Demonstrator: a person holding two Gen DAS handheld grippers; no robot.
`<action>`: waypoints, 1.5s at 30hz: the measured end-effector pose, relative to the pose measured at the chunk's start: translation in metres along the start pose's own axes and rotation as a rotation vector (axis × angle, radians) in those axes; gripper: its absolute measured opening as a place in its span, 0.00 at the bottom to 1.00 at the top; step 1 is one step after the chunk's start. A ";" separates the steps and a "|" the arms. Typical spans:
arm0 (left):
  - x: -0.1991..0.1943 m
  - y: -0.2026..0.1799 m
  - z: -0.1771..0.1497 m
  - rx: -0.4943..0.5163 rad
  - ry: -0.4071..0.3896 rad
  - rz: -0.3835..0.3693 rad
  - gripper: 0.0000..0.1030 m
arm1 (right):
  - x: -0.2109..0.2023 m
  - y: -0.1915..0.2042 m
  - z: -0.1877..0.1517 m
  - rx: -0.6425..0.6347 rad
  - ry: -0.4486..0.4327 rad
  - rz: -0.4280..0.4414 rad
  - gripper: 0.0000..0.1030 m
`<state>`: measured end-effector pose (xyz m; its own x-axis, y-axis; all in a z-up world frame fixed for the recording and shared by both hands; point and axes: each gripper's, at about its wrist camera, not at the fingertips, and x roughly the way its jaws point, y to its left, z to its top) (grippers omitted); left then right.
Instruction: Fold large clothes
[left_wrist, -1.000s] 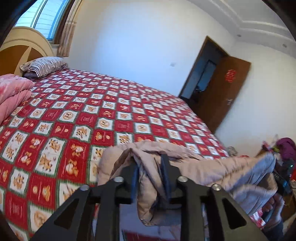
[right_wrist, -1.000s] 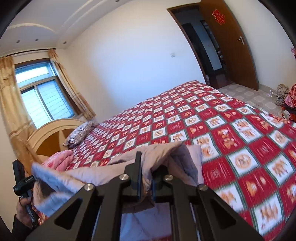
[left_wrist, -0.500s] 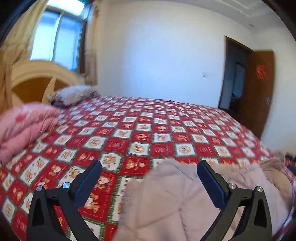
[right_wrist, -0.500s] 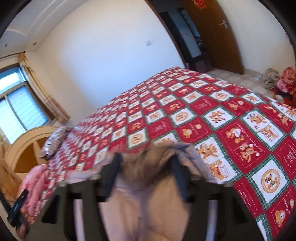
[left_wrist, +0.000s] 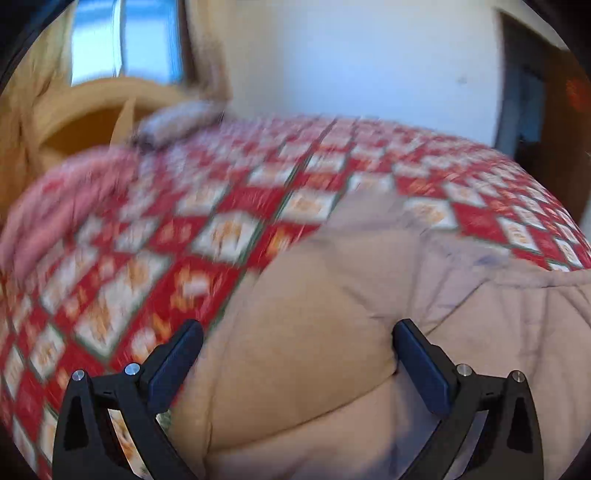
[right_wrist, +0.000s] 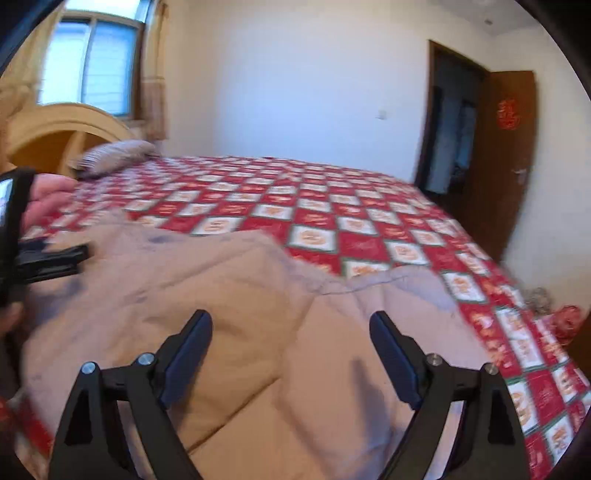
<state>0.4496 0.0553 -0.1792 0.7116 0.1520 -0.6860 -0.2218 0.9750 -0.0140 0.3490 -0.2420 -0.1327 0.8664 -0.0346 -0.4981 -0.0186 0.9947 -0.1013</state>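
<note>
Big bed (right_wrist: 369, 221) w/ red check cover carries everything, a wide flat base for folding. Beige padded garment (right_wrist: 240, 314) lies spread on its near edge, rumpled, prob. set there to flatten. Left hand-held gripper (left_wrist: 295, 354) & right hand-held gripper (right_wrist: 291, 343) hover just above it, jaws wide apart, holding nothing.

Daylight from window (right_wrist: 92, 62) at upper left, overexposed | left wrist view heavily motion-blurred across bed (left_wrist: 221, 236) | right wrist view sharper, soft at edges | fisheye bending, dark corners
</note>
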 end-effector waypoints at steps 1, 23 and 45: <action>0.006 0.006 -0.002 -0.024 0.008 -0.008 0.99 | 0.012 -0.008 0.006 0.022 0.012 -0.024 0.87; -0.047 -0.023 0.020 -0.009 -0.130 -0.137 0.99 | 0.089 -0.035 0.008 0.111 0.213 -0.183 0.91; 0.028 -0.085 -0.002 0.102 -0.047 -0.051 0.99 | 0.129 0.039 0.010 0.080 0.252 -0.041 1.00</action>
<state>0.4870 -0.0240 -0.1989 0.7514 0.1073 -0.6510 -0.1172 0.9927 0.0284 0.4652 -0.2066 -0.1928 0.7135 -0.0883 -0.6950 0.0625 0.9961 -0.0625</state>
